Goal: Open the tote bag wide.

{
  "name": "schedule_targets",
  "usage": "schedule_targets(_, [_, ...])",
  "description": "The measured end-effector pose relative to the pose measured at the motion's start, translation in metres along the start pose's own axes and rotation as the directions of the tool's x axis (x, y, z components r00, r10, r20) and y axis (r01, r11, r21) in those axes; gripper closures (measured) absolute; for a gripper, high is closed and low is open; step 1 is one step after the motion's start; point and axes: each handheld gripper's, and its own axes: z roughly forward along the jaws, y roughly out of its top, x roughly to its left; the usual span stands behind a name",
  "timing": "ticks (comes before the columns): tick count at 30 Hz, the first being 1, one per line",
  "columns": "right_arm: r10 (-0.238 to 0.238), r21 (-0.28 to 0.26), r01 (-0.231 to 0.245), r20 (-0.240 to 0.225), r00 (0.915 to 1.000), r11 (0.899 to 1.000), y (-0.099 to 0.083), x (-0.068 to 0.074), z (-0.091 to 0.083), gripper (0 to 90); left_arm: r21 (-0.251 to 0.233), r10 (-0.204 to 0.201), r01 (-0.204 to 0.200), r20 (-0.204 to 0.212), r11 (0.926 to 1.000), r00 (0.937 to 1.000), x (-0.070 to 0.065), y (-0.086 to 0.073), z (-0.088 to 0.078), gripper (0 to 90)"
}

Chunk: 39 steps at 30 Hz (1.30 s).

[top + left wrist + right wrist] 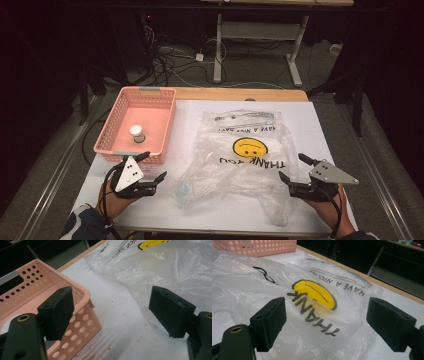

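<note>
Bag (240, 155) edges between open tongs (151, 167)

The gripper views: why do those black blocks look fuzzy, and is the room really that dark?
In the left gripper view the near jaws are out of focus, while the pink basket looks sharper; in the right gripper view the plastic bag print reads clearly; in the high view the white table is lit, the surroundings dark.

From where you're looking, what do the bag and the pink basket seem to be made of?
The bag looks like thin clear plastic film: see-through, crinkled, glossy, with a printed yellow smiley and black lettering. The pink basket looks like moulded rigid plastic with a smooth, matte finish: even walls pierced by regular round holes.
</note>
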Motion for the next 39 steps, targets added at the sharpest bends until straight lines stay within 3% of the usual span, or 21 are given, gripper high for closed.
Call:
schedule_targets(8, [-0.005,0.0,0.005,-0.004,1.0,1.0,0.001,0.001,-0.001,18.3,0.025,0.026,-0.026,0.012,0.9994,0.9996,-0.002,0.0,0.002,19.3])
schedule_targets(14, [0.006,0.005,-0.006,0.005,1.0,1.0,0.003,-0.005,0.005,24.7,0.023,0.017,-0.017,0.0,0.9996,0.9999,-0.003,-0.002,-0.001,19.6])
schedule_targets(16, [0.035,0.021,-0.034,-0.008,0.9994,0.999,0.005,-0.011,0.011,25.9,0.024,0.017,-0.017,-0.005,0.9996,0.9998,-0.003,-0.002,-0.001,19.8])
schedule_targets(19, [0.041,0.067,-0.044,0.044,0.9982,0.997,0.012,-0.025,0.023,26.8,0.03,0.02,-0.02,-0.008,0.9994,0.9998,-0.004,-0.002,-0.001,20.3])
schedule_targets(22, [0.055,0.063,-0.061,0.089,0.9945,0.996,0.024,-0.046,0.035,30.1,0.03,0.02,-0.019,-0.01,0.9994,0.9998,-0.004,-0.002,-0.001,20.4])
schedule_targets(24, [0.082,0.068,-0.088,0.085,0.993,0.994,0.032,-0.062,0.05,33.2,0.027,0.015,-0.015,-0.01,0.9995,0.9998,-0.003,-0.001,0.0,20.5])
schedule_targets(26, [0.077,0.108,-0.087,0.091,0.9929,0.99,0.037,-0.075,0.073,35.3,0.029,0.016,-0.016,-0.008,0.9994,0.9998,-0.004,-0.001,0.001,20.6])
schedule_targets(27, [0.077,0.108,-0.087,0.091,0.9929,0.99,0.037,-0.075,0.073,35.3,0.033,0.018,-0.018,-0.005,0.9993,0.9998,-0.004,-0.001,0.002,20.6])
schedule_targets(28, [0.063,0.182,-0.083,0.109,0.992,0.98,0.039,-0.089,0.101,36.5,0.035,0.02,-0.02,-0.003,0.9992,0.9998,-0.004,-0.001,0.003,20.5])
schedule_targets(31, [0.145,0.264,-0.165,0.093,0.9851,0.95,0.037,-0.112,0.137,39.3,0.041,0.031,-0.031,0.004,0.9987,0.9995,-0.006,-0.001,0.003,20.5])
schedule_targets(32, [0.145,0.264,-0.165,0.093,0.9851,0.95,0.037,-0.112,0.137,39.3,0.044,0.036,-0.036,0.006,0.9984,0.9993,-0.007,-0.001,0.003,20.5])
schedule_targets(33, [0.183,0.303,-0.208,0.108,0.9772,0.93,0.037,-0.125,0.155,39.2,0.05,0.05,-0.05,-0.001,0.9975,0.9987,-0.007,-0.001,0.002,20.5])
schedule_targets(34, [0.194,0.318,-0.224,0.124,0.9732,0.921,0.037,-0.13,0.162,39.1,0.045,0.049,-0.049,-0.003,0.9978,0.9988,-0.007,0.0,0.0,20.5])
schedule_targets(37, [0.179,0.357,-0.24,0.195,0.9643,0.903,0.036,-0.143,0.18,38.8,0.028,0.04,-0.04,0.0,0.9988,0.9992,-0.006,0.0,-0.004,20.5])
schedule_targets(39, [0.206,0.362,-0.271,0.209,0.956,0.892,0.033,-0.149,0.189,40.3,0.024,0.038,-0.038,0.002,0.999,0.9993,-0.005,-0.001,-0.005,20.5])
